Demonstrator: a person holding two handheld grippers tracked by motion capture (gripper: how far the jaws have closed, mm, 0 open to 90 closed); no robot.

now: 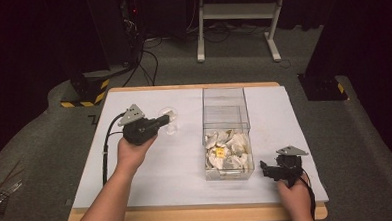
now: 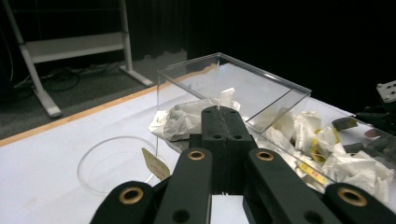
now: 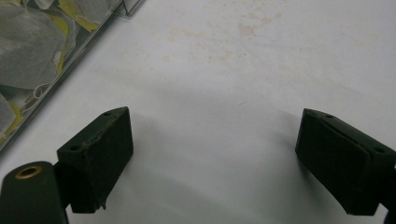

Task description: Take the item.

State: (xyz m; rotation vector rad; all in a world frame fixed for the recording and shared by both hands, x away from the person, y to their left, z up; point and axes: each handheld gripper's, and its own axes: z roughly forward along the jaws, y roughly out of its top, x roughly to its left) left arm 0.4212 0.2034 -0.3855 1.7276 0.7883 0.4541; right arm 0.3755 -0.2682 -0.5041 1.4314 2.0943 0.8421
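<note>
Forearms come in over the near edge. Left gripper [image 1: 165, 121] is clamped on a tea bag's string, its tag [image 2: 154, 164] dangling — the bag [image 2: 187, 119] hangs by the clear cup [image 1: 168, 118] toward the table's far left. Looks like one bag pulled and not yet dropped in. Mid-table, the clear box [image 1: 225, 109] holds plenty more bags. Right gripper [image 1: 264, 168] rests empty, jaws wide, near the front right corner. Nothing blocks the cup.
</note>
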